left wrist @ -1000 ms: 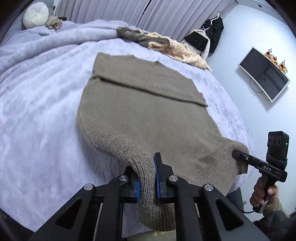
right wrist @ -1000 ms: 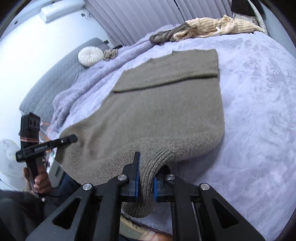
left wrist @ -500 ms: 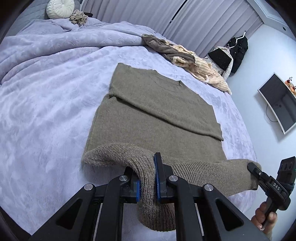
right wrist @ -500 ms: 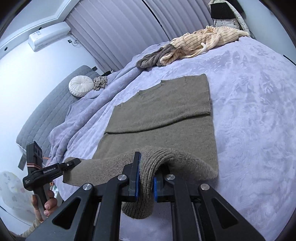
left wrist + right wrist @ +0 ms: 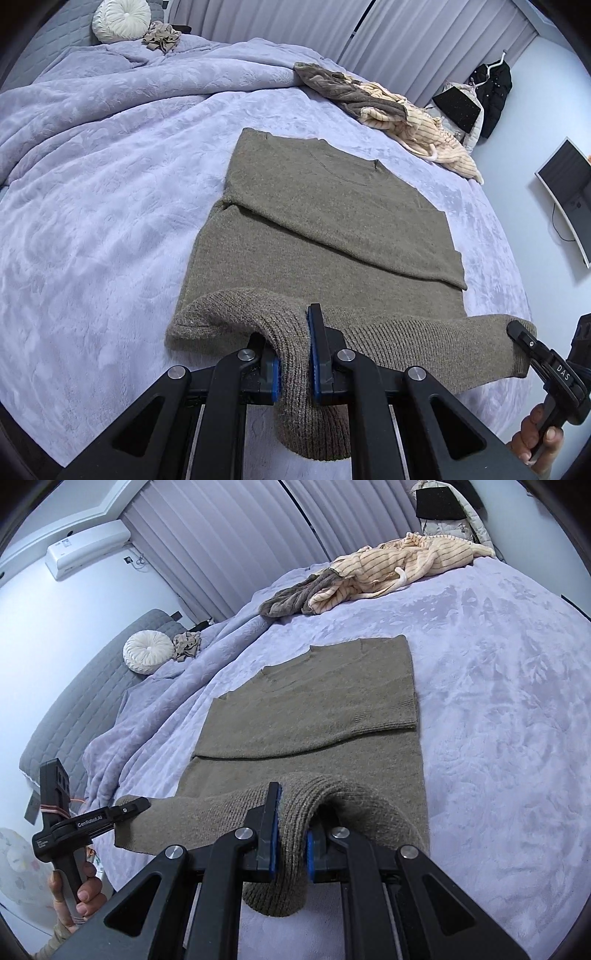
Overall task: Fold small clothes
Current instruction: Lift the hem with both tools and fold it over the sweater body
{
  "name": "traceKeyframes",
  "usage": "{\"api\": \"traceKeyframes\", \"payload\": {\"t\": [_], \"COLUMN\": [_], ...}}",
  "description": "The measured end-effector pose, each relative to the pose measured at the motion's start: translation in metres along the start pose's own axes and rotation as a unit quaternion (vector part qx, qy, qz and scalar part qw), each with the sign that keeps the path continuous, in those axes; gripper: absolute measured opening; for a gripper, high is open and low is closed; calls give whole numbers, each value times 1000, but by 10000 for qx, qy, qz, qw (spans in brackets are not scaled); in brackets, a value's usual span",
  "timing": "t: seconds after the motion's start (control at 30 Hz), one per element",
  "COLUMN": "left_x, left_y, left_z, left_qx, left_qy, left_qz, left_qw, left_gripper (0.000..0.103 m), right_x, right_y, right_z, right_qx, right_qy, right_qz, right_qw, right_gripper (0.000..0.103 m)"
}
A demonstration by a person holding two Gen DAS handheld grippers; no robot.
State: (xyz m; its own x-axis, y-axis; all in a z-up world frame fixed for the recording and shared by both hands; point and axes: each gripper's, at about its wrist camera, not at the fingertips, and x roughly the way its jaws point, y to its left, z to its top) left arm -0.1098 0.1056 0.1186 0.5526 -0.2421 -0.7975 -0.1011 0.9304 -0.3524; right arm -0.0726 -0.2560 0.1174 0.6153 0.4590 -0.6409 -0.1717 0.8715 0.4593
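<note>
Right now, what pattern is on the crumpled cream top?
The crumpled cream top has thin dark stripes, clearest in the right wrist view.

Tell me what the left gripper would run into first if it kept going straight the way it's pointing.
Likely the olive sweater itself: the left gripper, already shut on its ribbed hem, points along the flat body toward the folded-over sleeve. Farther on lies the striped garment, though depth is uncertain.
</note>
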Motion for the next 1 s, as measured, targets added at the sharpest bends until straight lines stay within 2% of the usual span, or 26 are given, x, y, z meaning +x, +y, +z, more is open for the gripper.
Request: {"api": "traceKeyframes", "payload": {"t": [0.3,1.0], "left_x": [6,15], "left_y": [-10,-16], "left_z": [29,67], "left_qx": [61,55], "left_qy": [-12,-82], "left_qz": [65,121], "left_qw": [10000,9999], "left_gripper": [13,13], "right_x": [12,23], "right_y": [-2,10], "right_z": [24,59], "right_qx": [111,-19], "right_qy": [-40,-125], "right_qz": [-97,-161], "right_qw": [9999,9998], "right_gripper": [12,12]}}
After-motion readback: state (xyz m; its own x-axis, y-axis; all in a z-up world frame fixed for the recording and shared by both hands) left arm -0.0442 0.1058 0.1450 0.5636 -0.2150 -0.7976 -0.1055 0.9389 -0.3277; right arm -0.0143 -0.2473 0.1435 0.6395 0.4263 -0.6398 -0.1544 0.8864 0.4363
